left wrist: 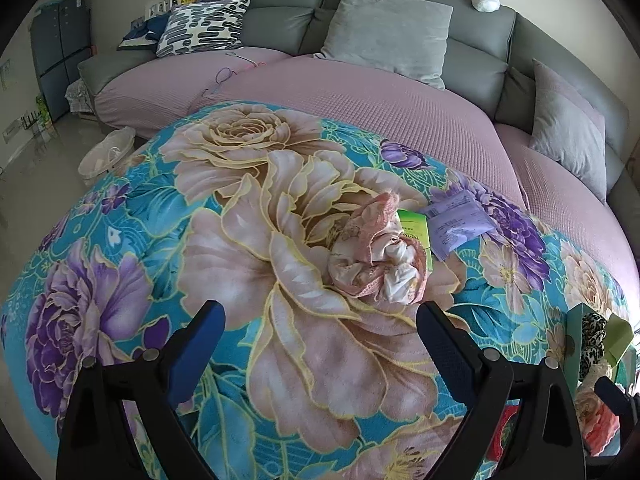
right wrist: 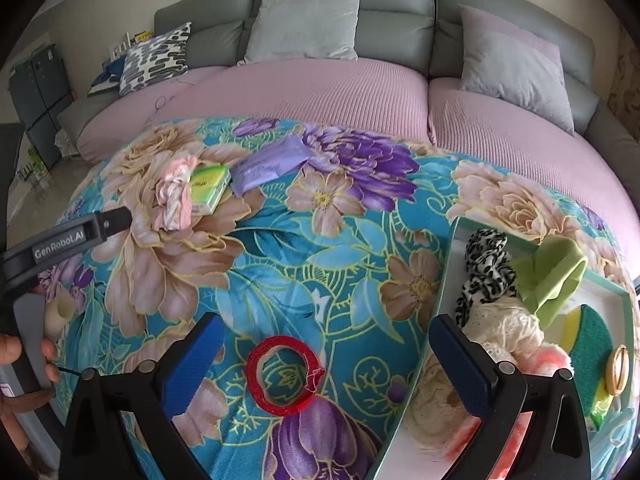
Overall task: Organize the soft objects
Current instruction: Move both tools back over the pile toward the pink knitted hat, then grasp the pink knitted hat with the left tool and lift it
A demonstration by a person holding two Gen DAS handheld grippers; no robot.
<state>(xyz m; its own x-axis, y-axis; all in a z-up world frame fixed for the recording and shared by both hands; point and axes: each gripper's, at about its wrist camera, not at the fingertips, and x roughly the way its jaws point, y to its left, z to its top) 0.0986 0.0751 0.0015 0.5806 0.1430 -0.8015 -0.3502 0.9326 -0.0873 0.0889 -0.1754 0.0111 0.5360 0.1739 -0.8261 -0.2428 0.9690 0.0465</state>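
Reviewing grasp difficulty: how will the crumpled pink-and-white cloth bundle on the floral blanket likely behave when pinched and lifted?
The cloth bundle looks loosely wadded, so it will probably sag and partly unravel. It seems light and compressible. It touches the green box, which might shift.

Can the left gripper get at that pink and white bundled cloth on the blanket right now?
Probably yes: the left gripper is open, the bundled cloth lies just ahead on the blanket, and nothing sits between them.
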